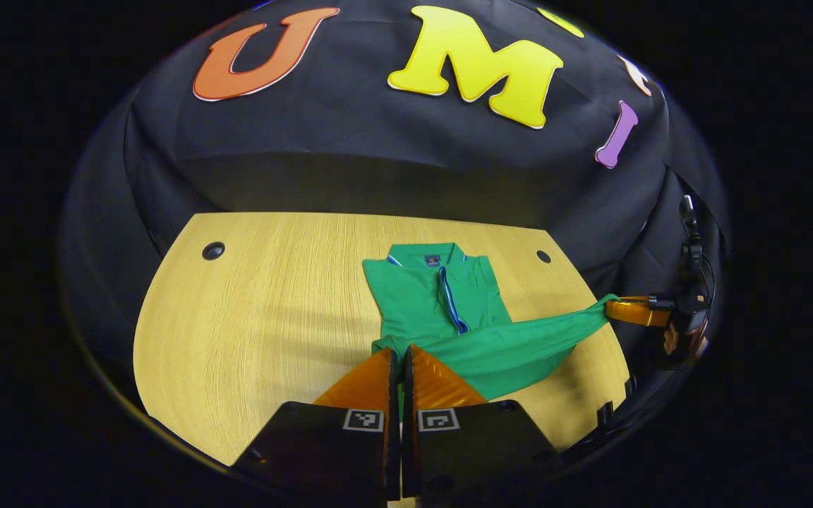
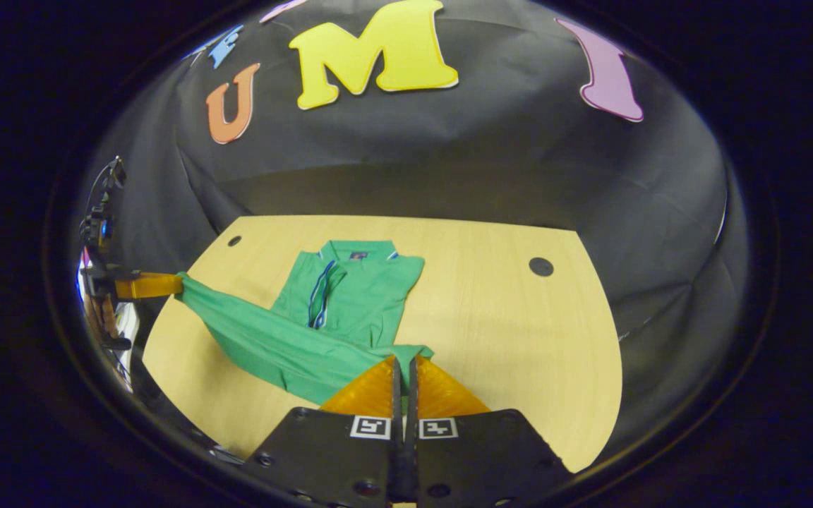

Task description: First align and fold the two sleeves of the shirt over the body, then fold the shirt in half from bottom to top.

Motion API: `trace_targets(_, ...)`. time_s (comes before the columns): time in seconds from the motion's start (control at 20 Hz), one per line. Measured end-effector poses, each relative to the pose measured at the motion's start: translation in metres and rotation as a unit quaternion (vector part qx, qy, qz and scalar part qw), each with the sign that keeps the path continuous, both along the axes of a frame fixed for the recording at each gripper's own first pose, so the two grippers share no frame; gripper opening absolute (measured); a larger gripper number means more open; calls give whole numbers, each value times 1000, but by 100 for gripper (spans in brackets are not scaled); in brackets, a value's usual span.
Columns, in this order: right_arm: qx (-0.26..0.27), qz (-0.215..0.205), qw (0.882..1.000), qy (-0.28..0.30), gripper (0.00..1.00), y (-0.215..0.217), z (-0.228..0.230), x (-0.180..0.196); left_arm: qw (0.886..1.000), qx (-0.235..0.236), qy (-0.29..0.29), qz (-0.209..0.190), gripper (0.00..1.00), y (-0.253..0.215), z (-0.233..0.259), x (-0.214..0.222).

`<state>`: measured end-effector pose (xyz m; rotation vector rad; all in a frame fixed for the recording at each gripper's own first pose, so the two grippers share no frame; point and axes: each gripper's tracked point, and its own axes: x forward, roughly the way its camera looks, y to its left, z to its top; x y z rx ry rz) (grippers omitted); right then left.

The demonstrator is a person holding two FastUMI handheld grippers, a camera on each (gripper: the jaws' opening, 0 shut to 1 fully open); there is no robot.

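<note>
A green polo shirt [image 1: 420, 296] lies on the wooden table [image 1: 251, 317], collar at the far end, sleeves folded in over the body. Its bottom hem is lifted and stretched taut between both grippers. In the left gripper view, my left gripper [image 1: 401, 353] is shut on one hem corner, and the right gripper [image 1: 611, 308] pinches the other corner at the far right. The right gripper view has the shirt [image 2: 364, 296] with my right gripper [image 2: 404, 363] shut on its hem corner. Far to the left there, the left gripper [image 2: 173, 284] holds the opposite corner.
The table [image 2: 519, 331] has a round cable hole [image 2: 540, 266] at the back right and another hole [image 1: 213, 250] at the back left. Black cloth walls close in behind it. Bare wood spreads on both sides of the shirt.
</note>
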<state>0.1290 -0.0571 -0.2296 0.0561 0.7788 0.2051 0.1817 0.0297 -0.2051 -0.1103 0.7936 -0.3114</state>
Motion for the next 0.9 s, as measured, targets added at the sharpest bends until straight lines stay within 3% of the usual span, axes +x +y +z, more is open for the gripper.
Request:
trace_targets(0.5,14,-3,1000,-16,0,16,21,102,999,15,-28,38,4,16,-5,89)
trace_targets(0.9,-9,-2,999,-31,0,29,0,180,995,28,-73,69,4,20,-24,161)
